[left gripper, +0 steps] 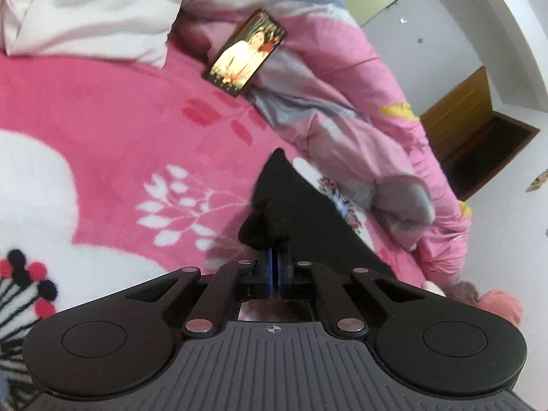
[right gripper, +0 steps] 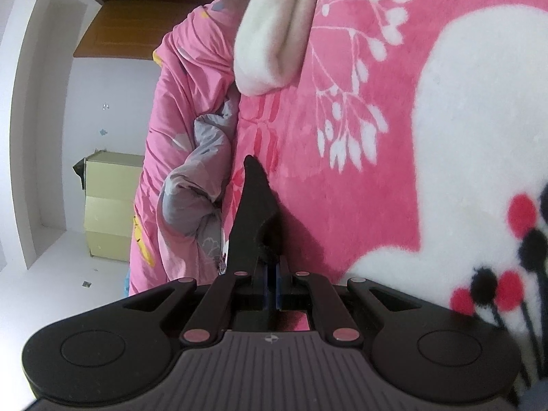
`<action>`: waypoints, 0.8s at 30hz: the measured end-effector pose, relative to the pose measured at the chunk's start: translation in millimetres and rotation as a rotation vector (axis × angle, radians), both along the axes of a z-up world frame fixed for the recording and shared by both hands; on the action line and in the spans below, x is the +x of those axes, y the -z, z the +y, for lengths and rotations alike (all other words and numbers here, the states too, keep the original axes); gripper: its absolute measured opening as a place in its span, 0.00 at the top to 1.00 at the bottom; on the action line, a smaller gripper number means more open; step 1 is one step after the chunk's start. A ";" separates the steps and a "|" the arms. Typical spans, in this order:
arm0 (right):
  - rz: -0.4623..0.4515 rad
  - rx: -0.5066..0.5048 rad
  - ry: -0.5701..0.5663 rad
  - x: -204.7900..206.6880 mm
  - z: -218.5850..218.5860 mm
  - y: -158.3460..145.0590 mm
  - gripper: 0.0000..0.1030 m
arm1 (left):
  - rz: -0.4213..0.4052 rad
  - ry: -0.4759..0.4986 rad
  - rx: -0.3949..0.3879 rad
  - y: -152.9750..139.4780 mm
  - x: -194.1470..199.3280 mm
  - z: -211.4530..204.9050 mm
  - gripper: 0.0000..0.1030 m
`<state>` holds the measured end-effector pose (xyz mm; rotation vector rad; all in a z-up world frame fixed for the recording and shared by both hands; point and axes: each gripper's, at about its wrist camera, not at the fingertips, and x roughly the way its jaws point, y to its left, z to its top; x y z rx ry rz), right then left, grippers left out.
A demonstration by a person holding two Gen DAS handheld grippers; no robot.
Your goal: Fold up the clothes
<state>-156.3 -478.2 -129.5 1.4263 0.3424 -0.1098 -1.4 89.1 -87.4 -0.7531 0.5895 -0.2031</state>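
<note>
**Black garment pinched at two points, ready for the fold**

The left tongs (left gripper: 274, 257) are closed on a bunched edge of the black garment (left gripper: 294, 198), held above the pink blanket (left gripper: 120, 120) near the bed's edge where a quilt (left gripper: 342, 78) is heaped. The right tongs (right gripper: 272, 260) are likewise clamped on black cloth. A fold appears to be in hand; next, both held points would need carrying across together.

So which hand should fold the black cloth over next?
Probably the left. Both grippers pinch the black cloth, but the left gripper has open pink blanket beside it to swing over. The right gripper sits close to the bunched quilt at the blanket's edge.
</note>
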 end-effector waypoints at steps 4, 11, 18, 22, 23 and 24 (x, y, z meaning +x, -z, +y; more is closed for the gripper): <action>-0.017 0.005 -0.002 -8.8 2.4 -3.9 0.97 | -0.013 -0.004 -0.010 -13.2 -14.9 1.9 1.00; -0.039 0.004 -0.015 -43.7 10.3 -18.9 0.97 | 0.022 0.001 -0.044 -25.2 -44.0 12.8 1.00; 0.000 -0.011 -0.057 -93.0 20.5 -18.4 0.96 | 0.163 0.076 -0.048 -13.3 -74.4 39.0 0.99; 0.101 -0.067 -0.025 -111.1 20.6 -10.2 0.95 | 0.179 0.041 -0.062 -4.1 -85.6 65.6 0.96; 0.115 -0.086 -0.007 -116.1 19.5 -11.2 0.95 | 0.170 0.027 -0.066 -4.7 -88.8 73.6 0.96; 0.110 -0.094 0.008 -120.4 17.8 -12.7 0.95 | 0.161 0.018 -0.067 -5.7 -91.2 80.5 0.94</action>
